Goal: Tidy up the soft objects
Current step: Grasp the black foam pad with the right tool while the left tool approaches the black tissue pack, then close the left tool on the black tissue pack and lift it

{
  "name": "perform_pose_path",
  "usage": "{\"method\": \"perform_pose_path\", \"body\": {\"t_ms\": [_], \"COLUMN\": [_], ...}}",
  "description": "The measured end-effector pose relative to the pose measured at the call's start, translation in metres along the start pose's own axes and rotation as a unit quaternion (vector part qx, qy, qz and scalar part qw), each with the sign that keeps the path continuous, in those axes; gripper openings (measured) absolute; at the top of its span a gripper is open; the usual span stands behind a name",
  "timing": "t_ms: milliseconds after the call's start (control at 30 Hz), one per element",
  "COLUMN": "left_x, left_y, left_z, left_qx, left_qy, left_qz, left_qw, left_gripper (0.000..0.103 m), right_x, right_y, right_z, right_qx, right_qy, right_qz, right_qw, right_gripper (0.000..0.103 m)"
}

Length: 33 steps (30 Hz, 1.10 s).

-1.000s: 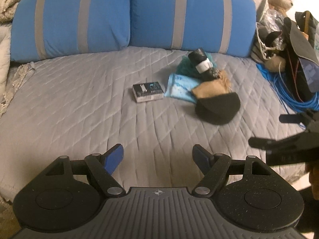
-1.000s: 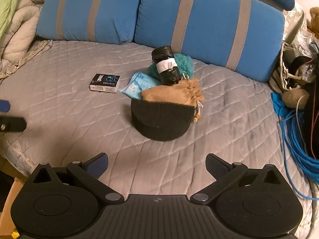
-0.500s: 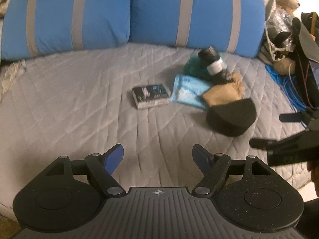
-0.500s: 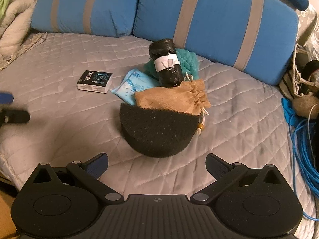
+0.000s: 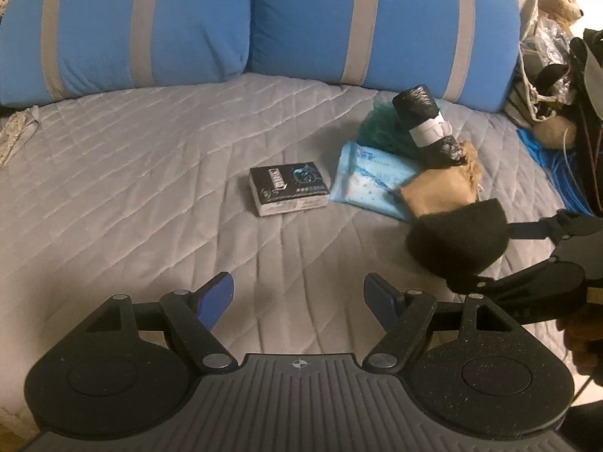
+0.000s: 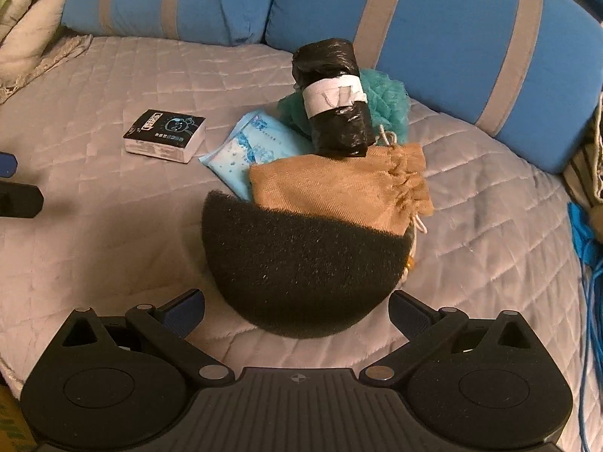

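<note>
Right tool (image 6: 296,310) gapes open around the near edge of the black foam half-round (image 6: 301,263), pads apart from it. Left tool (image 5: 297,293) is open, empty. Behind the foam on the bed (image 6: 113,226): tan pouch (image 6: 339,188).

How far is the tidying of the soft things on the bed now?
Nothing looks sorted yet: the black sponge, burlap pouch, wipes pack, black roll and teal pouf lie heaped together. The right gripper is open around the sponge, not gripping. The left gripper is open and empty. All sorting remains.
</note>
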<state>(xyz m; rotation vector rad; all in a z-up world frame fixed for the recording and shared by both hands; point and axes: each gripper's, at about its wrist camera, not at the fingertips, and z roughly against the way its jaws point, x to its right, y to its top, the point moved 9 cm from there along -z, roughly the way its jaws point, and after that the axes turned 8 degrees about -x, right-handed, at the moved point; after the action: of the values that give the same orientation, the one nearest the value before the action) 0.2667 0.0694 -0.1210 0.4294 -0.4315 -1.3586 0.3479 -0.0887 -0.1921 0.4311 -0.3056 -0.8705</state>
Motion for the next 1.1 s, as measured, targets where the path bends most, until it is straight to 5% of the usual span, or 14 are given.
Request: {"method": "perform_pose_path", "body": {"t_ms": [233, 400, 700, 1100], "left_x": [0.006, 0.014, 0.014, 0.019], "left_y": [0.015, 0.021, 0.039, 0.053], "left_z": [-0.010, -0.020, -0.030, -0.066], "left_qx": [0.012, 0.011, 0.034, 0.033], "left_qy": [0.001, -0.009, 0.021, 0.060], "left_qz": [-0.004, -0.003, -0.001, -0.023], "left_qw": [0.9999, 0.9999, 0.9992, 0.9973], "left_gripper": [0.076, 0.083, 0.097, 0.097], "right_x": [0.004, 0.010, 0.016, 0.006], "right_y": [0.004, 0.004, -0.001, -0.025], "right_z": [-0.005, 0.001, 0.049, 0.103], "right_qx": [0.003, -0.002, 0.012, 0.021], "right_qy": [0.001, 0.007, 0.027, 0.069], "right_qz": [-0.013, -0.029, -0.053, -0.085], "right_qw": [1.000, 1.000, 0.998, 0.994], "right_gripper": [0.102, 0.090, 0.087, 0.088]}}
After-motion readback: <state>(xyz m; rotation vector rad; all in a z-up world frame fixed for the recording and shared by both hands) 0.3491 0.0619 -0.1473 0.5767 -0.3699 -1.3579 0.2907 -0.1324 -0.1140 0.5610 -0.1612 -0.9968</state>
